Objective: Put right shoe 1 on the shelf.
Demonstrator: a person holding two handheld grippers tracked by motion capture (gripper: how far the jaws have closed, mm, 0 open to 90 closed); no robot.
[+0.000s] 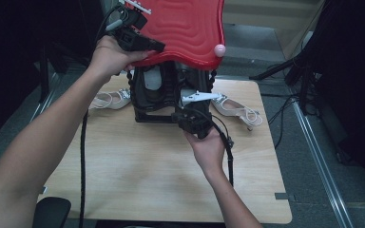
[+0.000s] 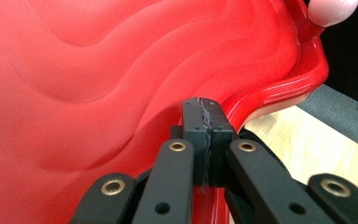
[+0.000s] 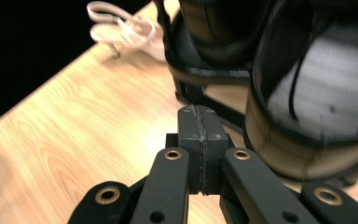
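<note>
High view: a light wooden table stands on a grey floor. At its far edge sits a black open-frame rack holding dark items that cannot be identified. A red moulded lid with a wavy ribbed surface is raised above the rack, tilted, with a pink knob at its right edge. The left gripper, held in the person's left hand, sits at the lid's near left edge. The right gripper, in the right hand, is low at the rack's front right, a white part projecting beside it. One pale strappy sandal lies left of the rack, another sandal right of it, both on the table.

Left gripper view: the left gripper's jaws are pressed together; the tips lie against the red lid near its rim. Whether the rim is pinched between them cannot be told. The pink knob shows at top right.

Right gripper view: the right gripper's jaws are pressed together with nothing between them, just above the table, near the rack's lower frame. A pale sandal lies farther off.
</note>
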